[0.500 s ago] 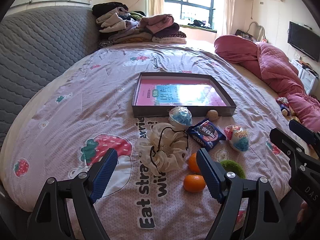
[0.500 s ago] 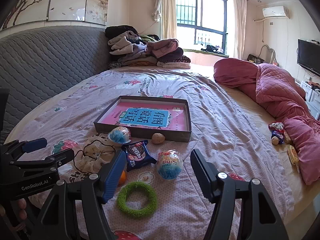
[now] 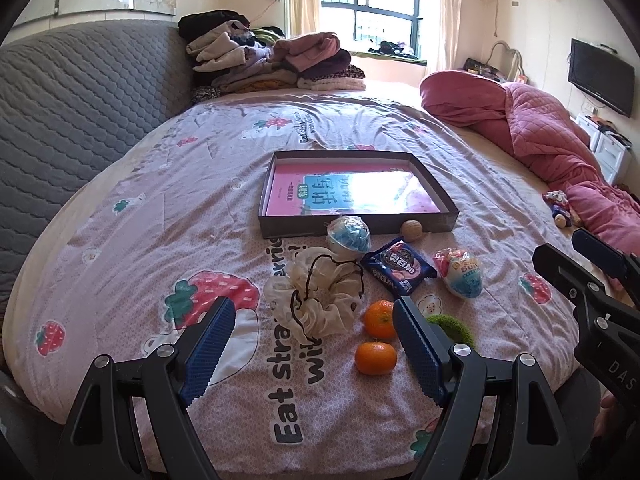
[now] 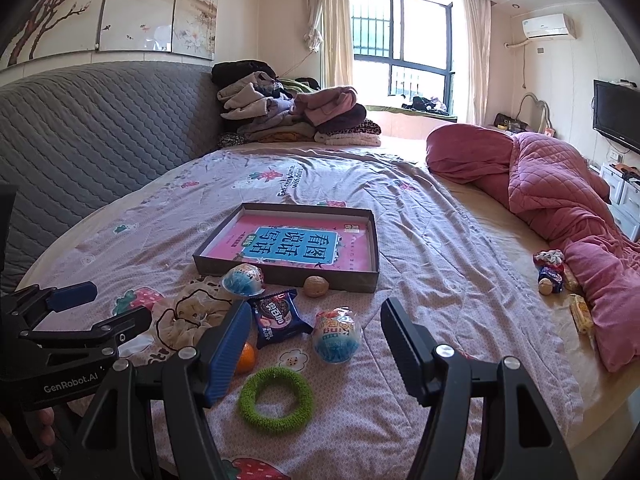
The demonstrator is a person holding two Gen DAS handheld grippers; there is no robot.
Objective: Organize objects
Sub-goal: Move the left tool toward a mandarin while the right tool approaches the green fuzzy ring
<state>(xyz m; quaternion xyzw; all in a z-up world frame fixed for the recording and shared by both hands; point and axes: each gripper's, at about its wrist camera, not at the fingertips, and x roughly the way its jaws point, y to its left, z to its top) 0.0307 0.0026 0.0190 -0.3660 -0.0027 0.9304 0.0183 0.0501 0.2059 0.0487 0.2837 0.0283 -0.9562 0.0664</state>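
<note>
Here, on a bed point(image 3: 120, 240) under a pink sheet printed with strawberries, a loose cluster of small things lies just in front of a shallow grey tray point(image 3: 360, 224) that holds a pink book.

Going left to right in the left wrist view: the left gripper point(image 3: 308, 344) hangs low over the near edge of the bed with its blue-padded fingers point(image 3: 208, 344) spread wide and nothing between them. A cream scrunchie point(image 3: 316, 300) with a dark cord lies just beyond the gap, slightly toward the right finger. Behind it, touching the tray's front wall, sits a blue-and-white wrapped ball point(image 3: 348, 234). Two oranges point(image 3: 376, 358) lie right beside the right finger's pad — one nearer, one just behind it — outside the gap. A walnut point(image 3: 412, 231) rests against the tray, a dark blue snack packet point(image 3: 398, 266) lies in front of it, and a wrapped egg-shaped sweet point(image 3: 462, 274) is further right. A green fuzzy ring point(image 3: 452, 326) peeks out behind the right finger.

In the right wrist view the right gripper point(image 4: 308, 356) also has its fingers spread and empty — the egg-shaped sweet lies beyond the gap, a little left of centre, the green ring below the gap near the left finger, and the snack packet just past that finger's tip. A rumpled pink quilt point(image 4: 560, 208) lies far right.
</note>
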